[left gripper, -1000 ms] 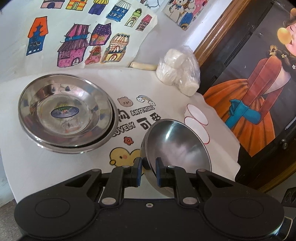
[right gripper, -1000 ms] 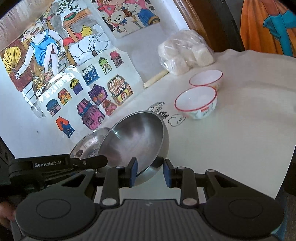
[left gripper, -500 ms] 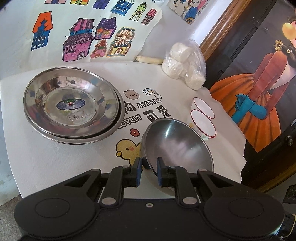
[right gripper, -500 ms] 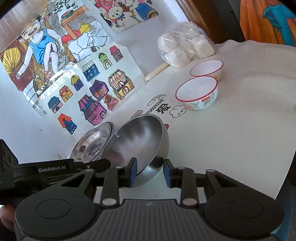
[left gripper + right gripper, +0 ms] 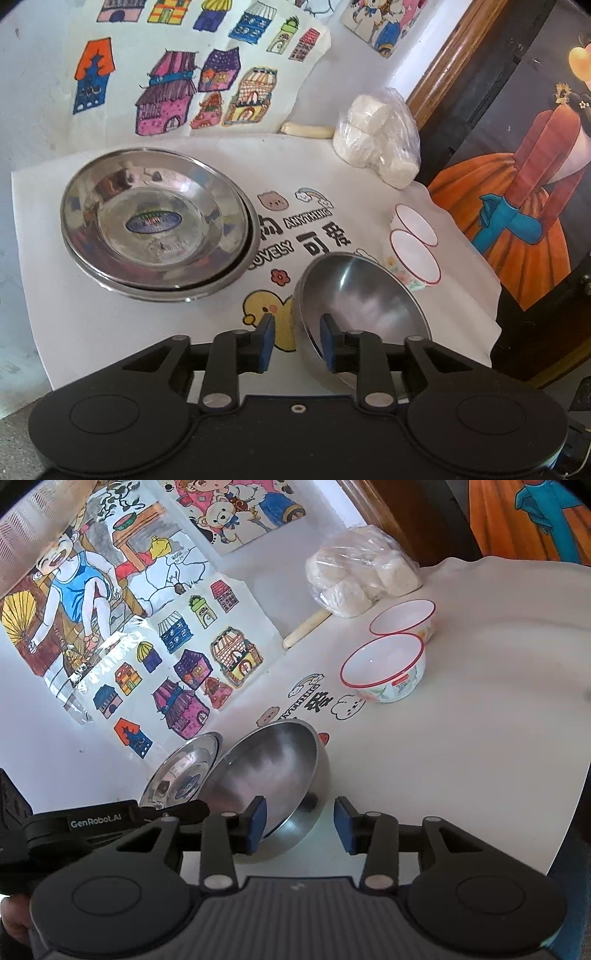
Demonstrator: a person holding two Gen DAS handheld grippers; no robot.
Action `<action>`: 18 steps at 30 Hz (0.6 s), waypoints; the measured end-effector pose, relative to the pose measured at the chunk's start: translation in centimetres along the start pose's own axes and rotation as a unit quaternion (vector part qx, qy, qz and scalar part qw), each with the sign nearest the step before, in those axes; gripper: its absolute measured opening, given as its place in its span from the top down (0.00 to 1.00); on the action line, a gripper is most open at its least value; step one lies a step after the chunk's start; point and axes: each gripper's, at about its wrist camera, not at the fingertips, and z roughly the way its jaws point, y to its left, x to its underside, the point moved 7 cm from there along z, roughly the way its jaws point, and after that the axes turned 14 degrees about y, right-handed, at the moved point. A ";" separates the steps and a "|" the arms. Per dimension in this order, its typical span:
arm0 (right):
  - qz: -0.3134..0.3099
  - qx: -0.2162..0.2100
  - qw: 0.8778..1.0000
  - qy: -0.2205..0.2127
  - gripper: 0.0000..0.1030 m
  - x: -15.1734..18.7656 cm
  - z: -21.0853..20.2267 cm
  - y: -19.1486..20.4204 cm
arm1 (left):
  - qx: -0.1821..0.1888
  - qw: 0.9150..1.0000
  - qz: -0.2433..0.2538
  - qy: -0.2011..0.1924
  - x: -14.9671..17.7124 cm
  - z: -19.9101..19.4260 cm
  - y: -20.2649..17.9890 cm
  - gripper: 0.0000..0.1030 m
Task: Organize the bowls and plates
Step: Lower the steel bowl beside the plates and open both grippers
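In the left wrist view, the left tongs stand apart, their blue pads straddling the near rim of the steel bowl, one pad outside and one inside, with a gap showing on each side, so nothing is clamped. The steel bowl rests on the white counter over a printed duck, tilted toward the camera. Behind it to the right sit two red-rimmed white bowls side by side, touching or nearly so. To the left lie the stacked steel plates, one nested in another. A plastic bag of white lumps sits at the back by the wall. In the right wrist view, the right tongs are spread wide, the left pad inside the steel bowl and the right pad clear of its wall. The stacked steel plates show just behind it, and the red-rimmed white bowls stand well apart beyond.
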 end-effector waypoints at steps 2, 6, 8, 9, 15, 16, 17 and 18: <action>0.001 0.001 1.000 -0.005 0.50 -0.1 -0.1 -0.1 | -0.006 1.000 -0.001 -0.006 -0.3 -0.3 0.1 0.63; 0.002 0.006 1.000 -0.021 0.34 -0.8 -0.7 -0.6 | -0.025 0.999 0.000 -0.032 -1.2 -1.1 0.0 0.35; -0.002 0.015 0.999 -0.032 0.23 -1.2 -1.1 -0.9 | -0.035 0.998 0.010 -0.050 -1.7 -1.5 -0.5 0.24; -0.004 0.020 0.999 -0.036 0.19 -1.4 -1.2 -1.0 | -0.039 0.998 0.014 -0.057 -2.0 -1.6 -0.7 0.18; -0.011 0.041 0.997 -0.067 0.03 -2.9 -2.2 -2.3 | -0.039 0.995 0.030 -0.085 -4.2 -1.6 -2.3 0.01; -0.011 0.045 0.996 -0.072 0.03 -3.1 -2.4 -2.7 | -0.038 0.995 0.030 -0.085 -4.6 -1.4 -2.6 0.01; -0.012 0.052 0.996 -0.077 0.01 -3.4 -2.6 -3.0 | -0.038 0.995 0.030 -0.083 -4.9 -1.2 -2.8 0.01; -0.012 0.060 0.995 -0.083 0.00 -3.8 -2.7 -3.4 | -0.039 0.996 0.030 -0.080 -5.3 -0.9 -3.0 0.01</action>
